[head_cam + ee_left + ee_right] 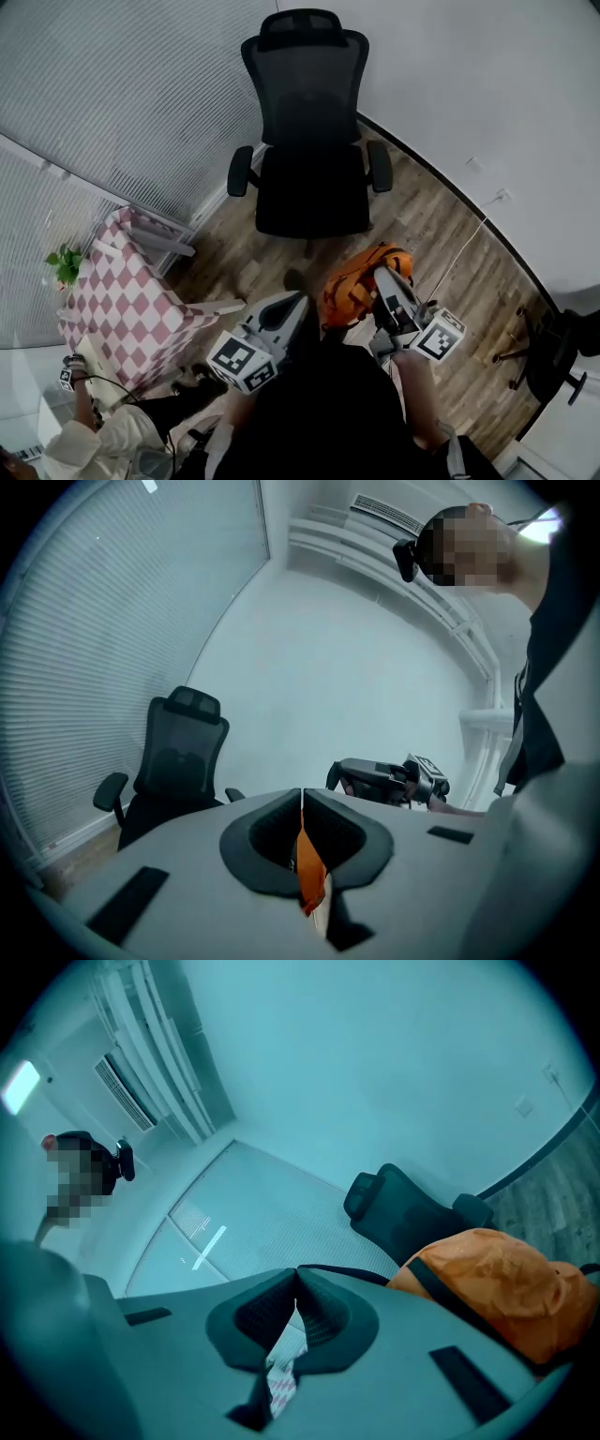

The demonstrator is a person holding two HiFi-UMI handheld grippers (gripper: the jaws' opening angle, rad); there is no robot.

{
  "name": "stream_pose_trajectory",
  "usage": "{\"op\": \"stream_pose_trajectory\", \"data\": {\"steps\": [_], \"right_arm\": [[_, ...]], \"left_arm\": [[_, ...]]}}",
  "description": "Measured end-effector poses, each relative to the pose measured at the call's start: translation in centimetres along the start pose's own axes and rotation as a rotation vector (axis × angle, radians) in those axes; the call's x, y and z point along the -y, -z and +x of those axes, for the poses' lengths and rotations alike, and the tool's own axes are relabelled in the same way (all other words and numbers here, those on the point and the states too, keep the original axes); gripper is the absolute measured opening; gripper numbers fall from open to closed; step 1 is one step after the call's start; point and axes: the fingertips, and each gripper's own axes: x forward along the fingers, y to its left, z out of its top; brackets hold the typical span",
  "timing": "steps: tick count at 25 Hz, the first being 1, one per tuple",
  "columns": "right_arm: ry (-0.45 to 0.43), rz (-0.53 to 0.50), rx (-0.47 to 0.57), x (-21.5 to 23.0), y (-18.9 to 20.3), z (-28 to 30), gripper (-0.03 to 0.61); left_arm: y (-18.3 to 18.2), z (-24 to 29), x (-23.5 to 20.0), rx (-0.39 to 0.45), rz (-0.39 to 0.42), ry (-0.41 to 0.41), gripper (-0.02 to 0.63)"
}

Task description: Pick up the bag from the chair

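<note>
The orange bag (352, 286) hangs above the wooden floor in front of the black office chair (312, 187), whose seat is bare. My left gripper (298, 302) is at the bag's left side, shut, with orange fabric (309, 869) pinched between its jaws. My right gripper (382, 274) is at the bag's upper right. In the right gripper view the gripper (297, 1271) is shut, a thin black strap (347, 1274) runs from its tip, and the bag (497, 1283) bulges just to the right. The chair (173, 761) stands behind in the left gripper view.
A pink-and-white checkered seat (122, 300) stands at the left by the blinds, with a small plant (64, 265) beside it. A person (94, 441) sits low at the bottom left. A white cable (464, 248) crosses the floor, and a black stand (553, 352) is at the right.
</note>
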Motion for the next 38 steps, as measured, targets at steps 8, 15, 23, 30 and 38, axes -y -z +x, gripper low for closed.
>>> {"op": "stream_pose_trajectory", "data": {"steps": [8, 15, 23, 30, 38], "right_arm": [[-0.047, 0.008, 0.036, -2.6, -0.9, -5.7, 0.023], [-0.102, -0.019, 0.071, -5.2, -1.2, -8.2, 0.023], [-0.051, -0.031, 0.085, -5.0, -0.3, -8.1, 0.023], [-0.021, -0.018, 0.084, -4.4, 1.1, -7.9, 0.023], [-0.026, -0.028, 0.093, -5.1, 1.7, -7.6, 0.023]], "left_arm": [[0.5, -0.5, 4.4, 0.016, 0.026, 0.002, 0.034], [0.1, -0.8, 5.3, 0.023, 0.054, 0.024, 0.034], [-0.6, -2.5, 4.5, 0.042, 0.075, 0.010, 0.034], [-0.7, -3.9, 3.4, 0.053, 0.071, 0.002, 0.034], [-1.0, -4.5, 2.7, 0.052, 0.077, 0.010, 0.034]]}}
